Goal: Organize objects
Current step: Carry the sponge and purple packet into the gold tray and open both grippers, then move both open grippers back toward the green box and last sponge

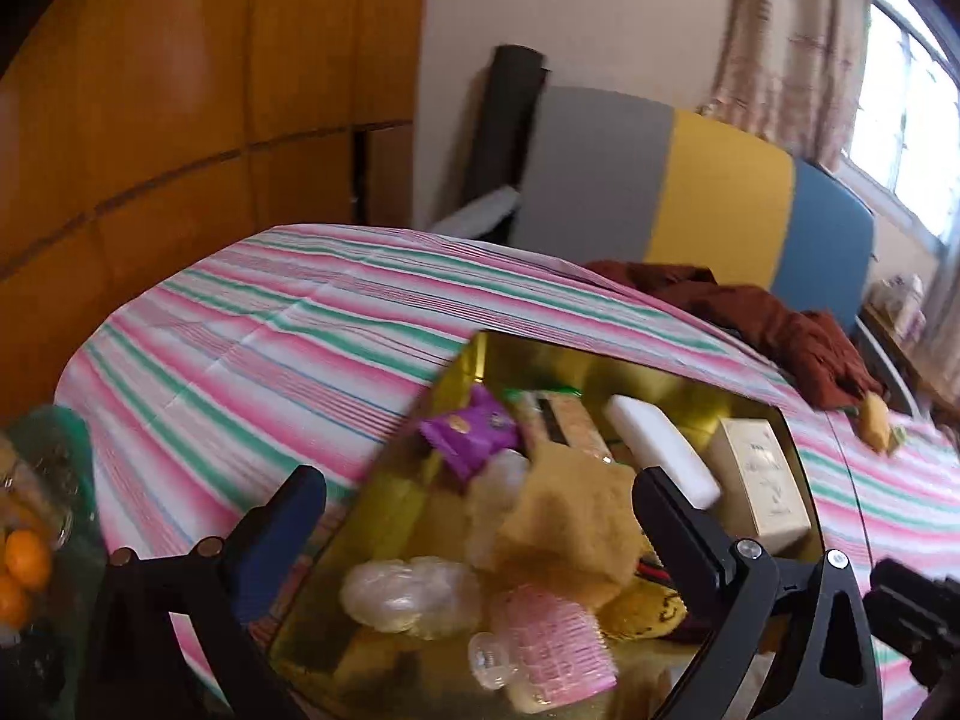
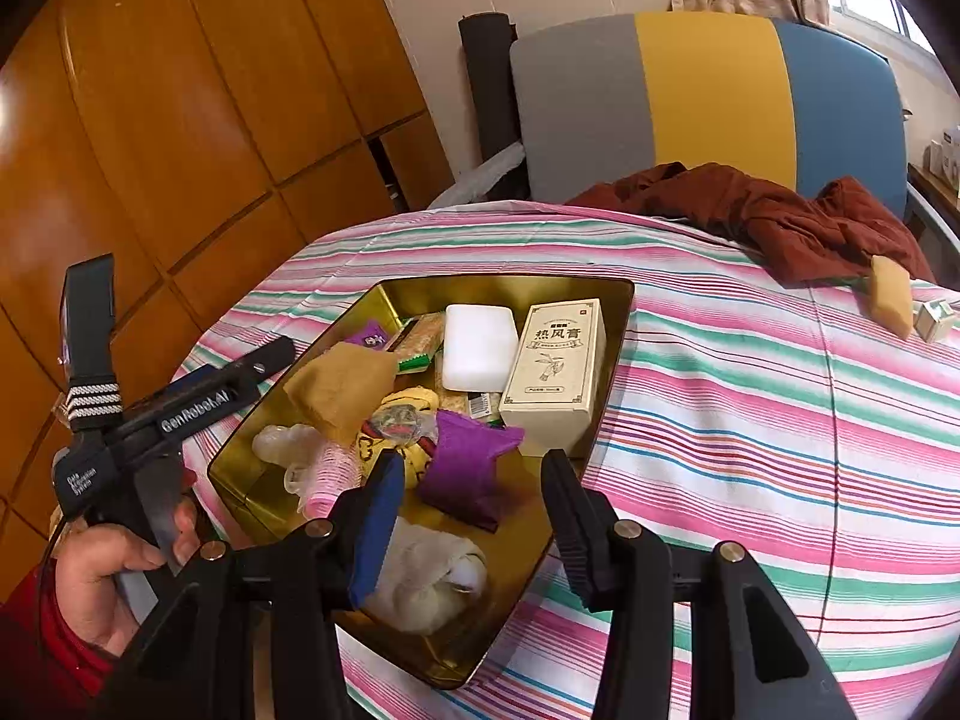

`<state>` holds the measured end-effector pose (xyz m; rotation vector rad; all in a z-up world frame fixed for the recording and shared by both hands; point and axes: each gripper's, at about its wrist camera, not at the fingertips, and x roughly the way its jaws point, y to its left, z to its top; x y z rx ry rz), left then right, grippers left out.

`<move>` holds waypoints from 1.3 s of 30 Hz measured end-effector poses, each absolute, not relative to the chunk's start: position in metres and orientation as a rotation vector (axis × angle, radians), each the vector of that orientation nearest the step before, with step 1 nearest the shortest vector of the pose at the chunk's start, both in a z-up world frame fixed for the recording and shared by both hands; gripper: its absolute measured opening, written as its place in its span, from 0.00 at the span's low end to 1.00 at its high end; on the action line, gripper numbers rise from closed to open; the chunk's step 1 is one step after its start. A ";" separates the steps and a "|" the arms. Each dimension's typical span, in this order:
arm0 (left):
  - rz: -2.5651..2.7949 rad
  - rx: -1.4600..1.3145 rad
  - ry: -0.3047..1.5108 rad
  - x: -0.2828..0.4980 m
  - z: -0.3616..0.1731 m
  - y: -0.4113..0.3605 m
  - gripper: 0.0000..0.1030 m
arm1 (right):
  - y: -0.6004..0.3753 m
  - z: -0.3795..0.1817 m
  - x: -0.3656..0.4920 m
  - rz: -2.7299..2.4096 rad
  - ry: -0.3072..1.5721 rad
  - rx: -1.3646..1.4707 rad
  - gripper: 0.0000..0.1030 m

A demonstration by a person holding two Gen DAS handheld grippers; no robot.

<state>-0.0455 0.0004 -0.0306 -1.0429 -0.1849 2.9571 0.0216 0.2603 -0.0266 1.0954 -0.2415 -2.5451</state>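
A gold tray (image 2: 606, 354) sits on the striped cloth of the bench (image 2: 750, 450), crowded with a cream box (image 2: 555, 369), a white block (image 2: 479, 356), a tan sponge (image 2: 336, 387), a purple pouch (image 2: 465, 474), a pink roller (image 2: 330, 474) and a pale rolled cloth (image 2: 420, 576). The right gripper (image 2: 474, 519) hovers over the tray's near end, fingers partly open around nothing, the pouch just beyond them. The left gripper (image 1: 480, 534) spreads wide and empty above the sponge.

gold tray (image 2: 606, 360) crowded; striped cloth (image 2: 750, 450) right of it lies bare.
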 end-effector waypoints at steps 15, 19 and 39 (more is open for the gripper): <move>2.879 -1.105 -0.220 -0.039 -0.021 0.029 1.00 | 0.301 -0.030 0.023 -2.626 -0.298 1.114 0.46; 2.828 -1.058 -0.172 -0.033 -0.011 0.057 1.00 | 0.321 -0.033 0.020 -2.668 -0.306 1.132 0.46; 2.494 -1.099 0.056 -0.027 -0.028 0.230 1.00 | 0.543 -0.103 -0.029 -3.002 -0.662 1.396 0.47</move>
